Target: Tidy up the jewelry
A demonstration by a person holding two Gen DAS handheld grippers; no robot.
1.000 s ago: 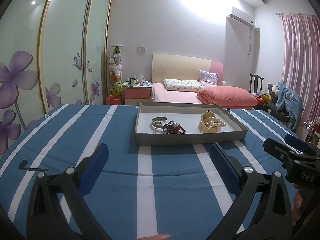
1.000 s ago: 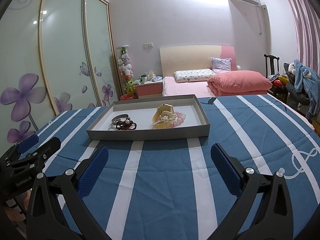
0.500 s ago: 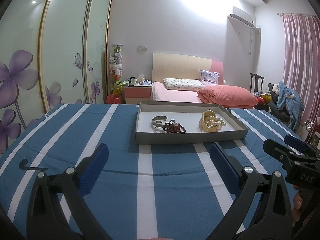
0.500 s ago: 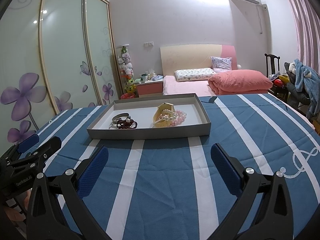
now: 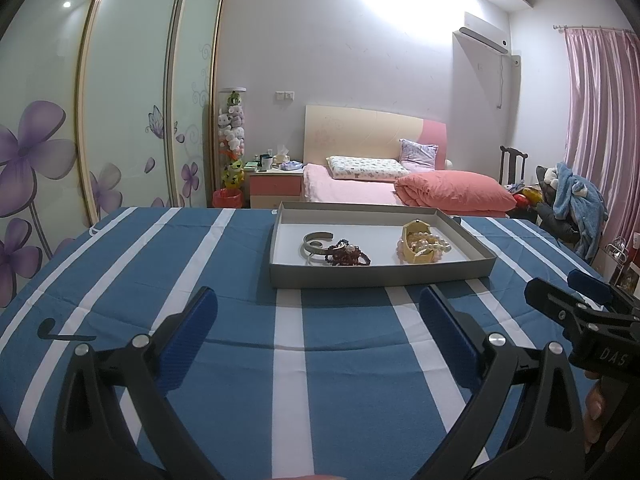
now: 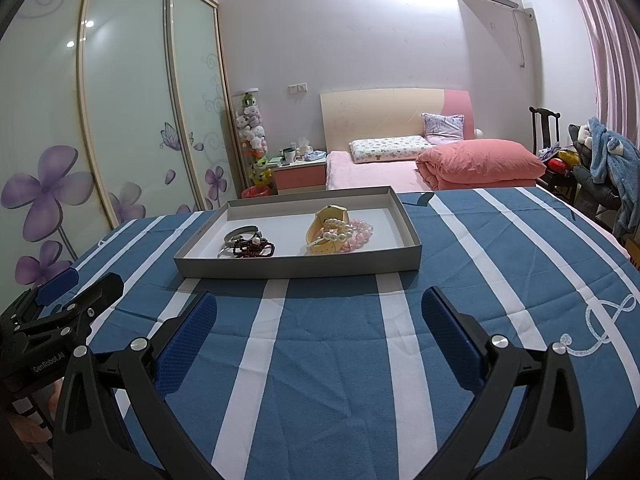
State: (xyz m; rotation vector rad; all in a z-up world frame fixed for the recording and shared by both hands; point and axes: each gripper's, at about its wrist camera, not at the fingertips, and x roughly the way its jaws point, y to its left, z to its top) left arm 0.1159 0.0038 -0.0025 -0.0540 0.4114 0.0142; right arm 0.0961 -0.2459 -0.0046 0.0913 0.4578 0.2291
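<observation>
A shallow grey box tray (image 5: 380,274) (image 6: 296,269) sits on the blue-and-white striped tablecloth. Inside lie a silver cuff bangle (image 5: 316,240) (image 6: 237,235), a dark red bead bracelet (image 5: 347,256) (image 6: 256,248), a yellow band (image 5: 414,246) (image 6: 326,230) with white pearls (image 5: 434,245) (image 6: 336,234) and pink beads (image 6: 360,236). My left gripper (image 5: 318,312) is open and empty, short of the tray's near wall. My right gripper (image 6: 320,314) is open and empty too, also short of the tray. Each shows at the other view's edge.
The striped tablecloth (image 5: 224,264) (image 6: 500,264) spreads around the tray on all sides. Beyond the table are a bed with a pink quilt (image 5: 452,196), a nightstand (image 5: 276,188), sliding wardrobe doors (image 5: 120,120) at left, and a chair with clothes (image 5: 572,204) at right.
Both grippers have crept slightly closer to the tray; it looks a little larger in both views. Both stay open and empty.
</observation>
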